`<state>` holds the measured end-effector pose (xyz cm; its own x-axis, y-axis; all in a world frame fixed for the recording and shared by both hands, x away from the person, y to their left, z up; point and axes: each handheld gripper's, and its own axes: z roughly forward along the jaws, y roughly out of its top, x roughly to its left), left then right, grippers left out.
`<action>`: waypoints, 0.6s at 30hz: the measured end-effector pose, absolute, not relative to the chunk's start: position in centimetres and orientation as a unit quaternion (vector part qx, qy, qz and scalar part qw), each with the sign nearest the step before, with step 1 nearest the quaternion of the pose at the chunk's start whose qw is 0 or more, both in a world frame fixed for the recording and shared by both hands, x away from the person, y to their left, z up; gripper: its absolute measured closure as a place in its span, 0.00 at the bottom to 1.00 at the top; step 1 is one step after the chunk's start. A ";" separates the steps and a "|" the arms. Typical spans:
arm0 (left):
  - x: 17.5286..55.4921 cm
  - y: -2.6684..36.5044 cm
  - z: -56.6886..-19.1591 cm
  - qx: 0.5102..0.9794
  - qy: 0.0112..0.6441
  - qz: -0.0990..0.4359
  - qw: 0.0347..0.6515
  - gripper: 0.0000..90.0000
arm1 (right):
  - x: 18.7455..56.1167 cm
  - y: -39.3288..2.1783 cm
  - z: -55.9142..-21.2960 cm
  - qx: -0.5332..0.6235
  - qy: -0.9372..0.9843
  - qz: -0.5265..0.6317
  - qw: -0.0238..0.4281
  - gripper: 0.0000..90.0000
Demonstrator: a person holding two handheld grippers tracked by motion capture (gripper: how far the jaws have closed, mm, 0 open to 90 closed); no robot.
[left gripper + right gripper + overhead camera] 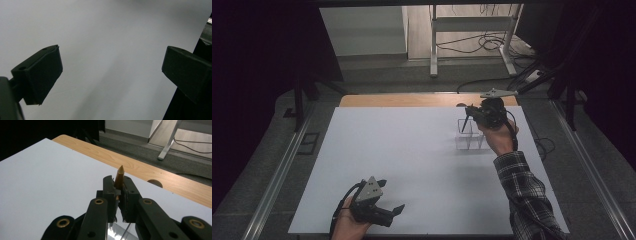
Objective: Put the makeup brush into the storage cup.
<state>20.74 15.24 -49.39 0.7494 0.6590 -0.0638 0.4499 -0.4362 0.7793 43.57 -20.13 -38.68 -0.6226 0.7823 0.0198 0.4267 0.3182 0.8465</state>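
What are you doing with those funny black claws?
A person is holding a gripper in each hand at a white table. The right gripper has its fingers shut on a pencil, up over a clear plastic holder at the far side. The left gripper is open with nothing between its fingers, near the front edge of the table.

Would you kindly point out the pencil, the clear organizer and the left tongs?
pencil [120, 173]: right gripper view, sharpened tip above the jaws.
clear organizer [468, 142]: high view, front wall.
left tongs [391, 208]: high view, midway between open fingertips.
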 end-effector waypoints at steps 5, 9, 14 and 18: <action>20.7 15.1 -49.4 0.838 0.330 0.125 0.416 0.04 | 43.6 -20.1 -39.2 0.385 0.787 0.438 0.202 0.92; 20.7 15.1 -49.4 0.840 0.328 0.125 0.413 0.05 | 43.7 -20.1 -39.8 0.385 0.788 0.435 0.202 0.92; 20.6 15.0 -49.4 0.842 0.326 0.125 0.411 0.05 | 43.7 -20.1 -40.5 0.388 0.790 0.433 0.197 0.92; 20.6 15.0 -49.4 0.843 0.324 0.127 0.410 0.05 | 43.7 -19.9 -41.1 0.389 0.791 0.431 0.195 0.92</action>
